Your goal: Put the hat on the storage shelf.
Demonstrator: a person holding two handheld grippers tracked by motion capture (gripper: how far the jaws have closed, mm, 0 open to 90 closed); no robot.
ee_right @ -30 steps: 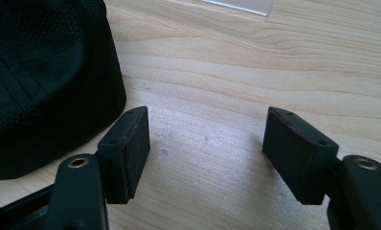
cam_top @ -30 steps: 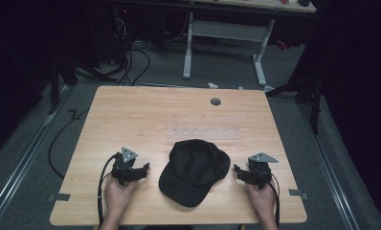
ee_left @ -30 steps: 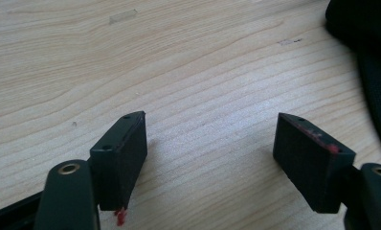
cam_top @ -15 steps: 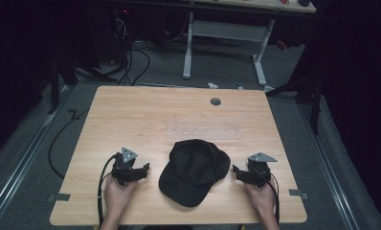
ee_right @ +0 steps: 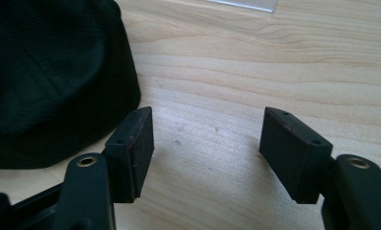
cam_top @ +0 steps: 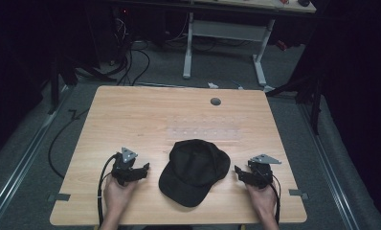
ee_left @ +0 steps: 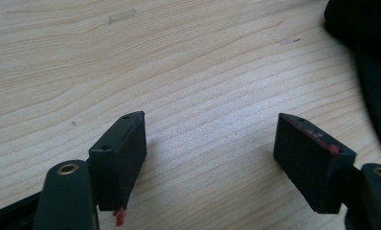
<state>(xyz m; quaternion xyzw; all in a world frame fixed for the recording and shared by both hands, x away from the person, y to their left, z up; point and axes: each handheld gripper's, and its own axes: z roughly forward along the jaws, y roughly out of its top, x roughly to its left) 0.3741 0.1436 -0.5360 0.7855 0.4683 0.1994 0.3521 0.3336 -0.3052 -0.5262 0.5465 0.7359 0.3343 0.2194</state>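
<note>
from the high view the black cap (cam_top: 194,170) lies untouched at the near middle of the table (cam_top: 131,115), between the left gripper (cam_top: 140,171) and right gripper (cam_top: 240,173); nothing looks begun. in the left gripper view the jaws stand apart over bare wood, the cap at the right edge; in the right gripper view the jaws gape too, the cap just left of them, so grasping it remains.

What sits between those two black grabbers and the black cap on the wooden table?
Nothing visible: bare wooden table separates the black fabric cap from the left gripper and the right gripper, whose jaws stand open.
</note>
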